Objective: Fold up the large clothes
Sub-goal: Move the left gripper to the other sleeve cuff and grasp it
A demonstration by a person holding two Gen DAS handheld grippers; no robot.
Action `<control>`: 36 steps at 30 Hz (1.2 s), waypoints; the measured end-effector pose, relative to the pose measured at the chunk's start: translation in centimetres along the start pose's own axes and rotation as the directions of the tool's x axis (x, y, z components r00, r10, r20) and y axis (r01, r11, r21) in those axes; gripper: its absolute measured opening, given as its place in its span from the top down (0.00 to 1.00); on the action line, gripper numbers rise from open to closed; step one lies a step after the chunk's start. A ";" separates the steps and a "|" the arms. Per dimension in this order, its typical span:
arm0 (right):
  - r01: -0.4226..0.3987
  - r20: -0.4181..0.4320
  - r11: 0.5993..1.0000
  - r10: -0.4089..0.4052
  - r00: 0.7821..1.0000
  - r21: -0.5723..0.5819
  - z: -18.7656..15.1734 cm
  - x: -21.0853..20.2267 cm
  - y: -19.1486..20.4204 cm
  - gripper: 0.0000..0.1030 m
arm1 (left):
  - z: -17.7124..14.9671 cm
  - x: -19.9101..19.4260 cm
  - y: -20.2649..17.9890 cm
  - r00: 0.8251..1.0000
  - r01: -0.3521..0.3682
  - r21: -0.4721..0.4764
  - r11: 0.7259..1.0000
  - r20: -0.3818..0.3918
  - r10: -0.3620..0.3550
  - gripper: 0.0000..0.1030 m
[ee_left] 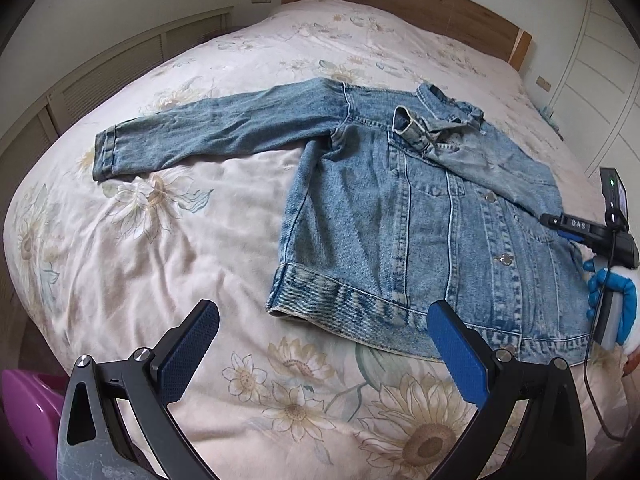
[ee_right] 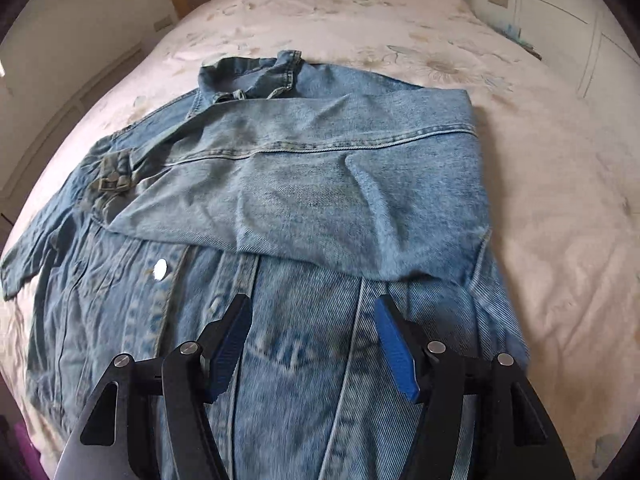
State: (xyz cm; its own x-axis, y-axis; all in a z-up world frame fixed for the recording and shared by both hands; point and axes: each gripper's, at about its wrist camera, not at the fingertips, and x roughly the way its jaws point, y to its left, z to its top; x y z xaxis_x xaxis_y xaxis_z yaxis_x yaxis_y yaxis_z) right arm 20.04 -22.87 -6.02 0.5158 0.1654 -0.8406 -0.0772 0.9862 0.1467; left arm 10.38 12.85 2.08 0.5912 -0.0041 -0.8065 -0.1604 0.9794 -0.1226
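A light blue denim jacket [ee_left: 420,208] lies front-up on the bed, its left sleeve [ee_left: 208,132] stretched out to the left. Its right sleeve [ee_right: 312,184] is folded across the chest, the cuff [ee_right: 114,178] near the collar. My left gripper [ee_left: 320,320] hovers open above the bedspread, in front of the jacket's hem [ee_left: 360,300], with nothing between its fingers. My right gripper [ee_right: 314,312] stands open over the lower front panel [ee_right: 288,340], empty. In the left wrist view the right gripper's body [ee_left: 588,232] shows at the jacket's right edge, held by a hand in a blue glove [ee_left: 612,300].
The bed carries a pale floral bedspread [ee_left: 140,240] with a wooden headboard [ee_left: 400,4] at the far end. White wardrobe doors [ee_left: 600,80] stand on the right, louvred panels [ee_left: 100,72] on the left. A pink object [ee_left: 24,408] sits at the near left corner.
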 end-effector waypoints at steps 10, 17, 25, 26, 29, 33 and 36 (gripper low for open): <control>0.064 0.080 0.997 -0.061 0.995 -0.041 -3.8 -8.9 0.4 0.36 | -0.7 -1.6 4.7 0.999 0.034 -0.157 0.987 0.025 -0.030 0.01; 0.094 0.089 0.995 -0.090 0.992 -0.038 -6.9 -12.5 0.6 0.37 | 0.0 -1.5 10.1 0.999 0.036 -0.295 0.955 0.045 -0.023 0.01; 0.132 0.100 0.991 -0.131 0.986 -0.003 -8.1 -14.9 -0.1 0.36 | 3.4 0.5 19.1 0.987 0.137 -0.522 0.842 0.143 -0.073 0.01; 0.138 0.100 0.990 -0.138 0.985 0.004 -8.1 -15.0 -0.3 0.36 | 3.8 0.9 20.1 0.984 0.160 -0.546 0.823 0.154 -0.089 0.01; 0.147 0.090 0.989 -0.148 0.985 0.023 -8.1 -14.8 -0.6 0.36 | 4.8 2.5 23.0 0.976 0.207 -0.614 0.762 0.185 -0.117 0.01; 0.162 0.068 0.986 -0.164 0.984 0.028 -8.0 -13.9 -0.9 0.36 | 6.4 4.7 25.6 0.976 0.206 -0.645 0.736 0.188 -0.109 0.01; 0.167 0.049 0.985 -0.168 0.985 0.034 -8.0 -13.0 -1.1 0.36 | 7.3 6.7 27.3 0.971 0.235 -0.677 0.697 0.194 -0.138 0.02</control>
State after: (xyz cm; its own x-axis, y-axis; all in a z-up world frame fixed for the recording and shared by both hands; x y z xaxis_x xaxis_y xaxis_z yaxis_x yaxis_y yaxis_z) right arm 6.63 -26.02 0.57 0.5623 -0.0035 -0.8269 0.0387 0.9990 0.0221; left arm 15.72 41.02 -2.40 0.7497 -0.1004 -0.6541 -0.5085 0.5452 -0.6665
